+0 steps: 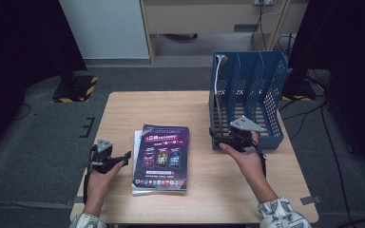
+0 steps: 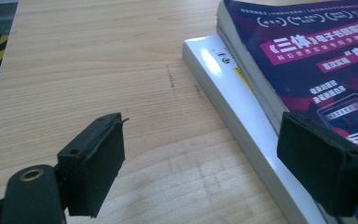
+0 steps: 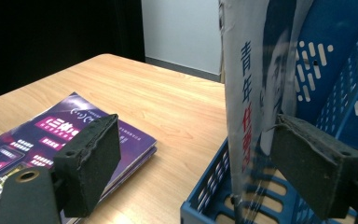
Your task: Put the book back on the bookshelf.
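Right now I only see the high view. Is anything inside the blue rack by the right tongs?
Observer: Yes. A thin magazine stands upright in the rack's end slot, between the right tongs.
Operator: Are they squeezing it?
Observer: No. They are open, and one pad is well clear of it.
Operator: What is under the purple magazine?
Observer: A thick white book lies under the purple magazine. The left tongs stand open across its edge.
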